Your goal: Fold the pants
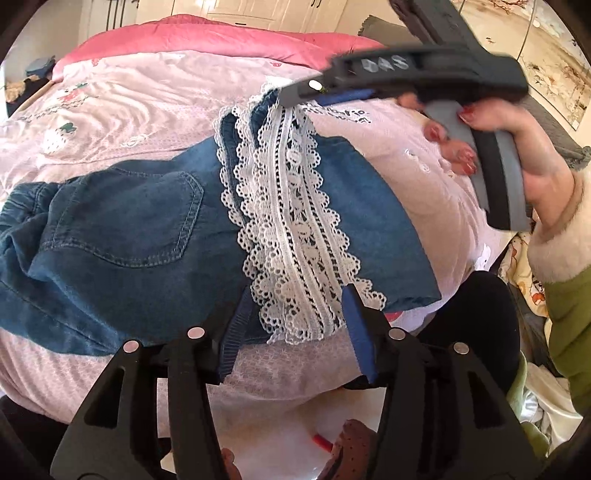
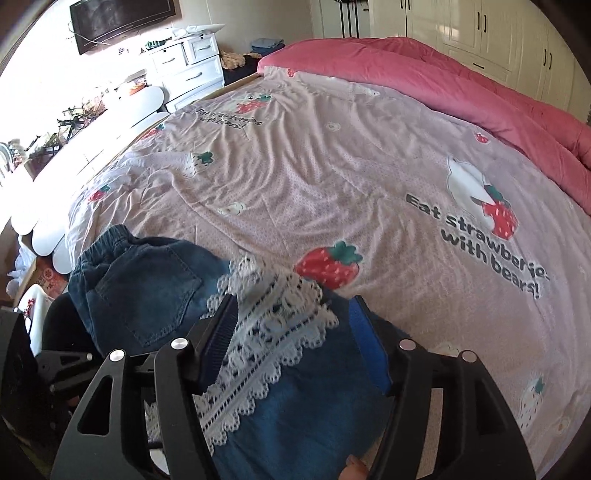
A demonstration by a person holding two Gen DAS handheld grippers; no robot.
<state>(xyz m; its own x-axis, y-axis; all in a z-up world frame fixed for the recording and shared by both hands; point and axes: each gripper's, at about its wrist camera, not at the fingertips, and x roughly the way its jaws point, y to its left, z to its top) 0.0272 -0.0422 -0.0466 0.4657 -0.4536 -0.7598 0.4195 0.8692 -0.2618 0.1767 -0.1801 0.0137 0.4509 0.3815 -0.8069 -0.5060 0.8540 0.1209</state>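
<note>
The pants (image 1: pixel 122 236) are lying folded on the bed sheet (image 2: pixel 314 177), near its front edge, with the lace cuffs (image 1: pixel 291 236) lying across the top. The quilt (image 2: pixel 461 85) is sitting bunched along the far side of the bed, and the wardrobe (image 2: pixel 480 29) is standing behind it.

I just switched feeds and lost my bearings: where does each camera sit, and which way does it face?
Left wrist: on the left gripper, angled down over the bed's near edge at the denim pants and their lace hems; shows its own open fingers, plus the right gripper and right hand.
Right wrist: on the right gripper, angled down across the pink bedsheet toward the red quilt; shows its own open fingers.
Shared: pants, lace, sheet, quilt.
</note>
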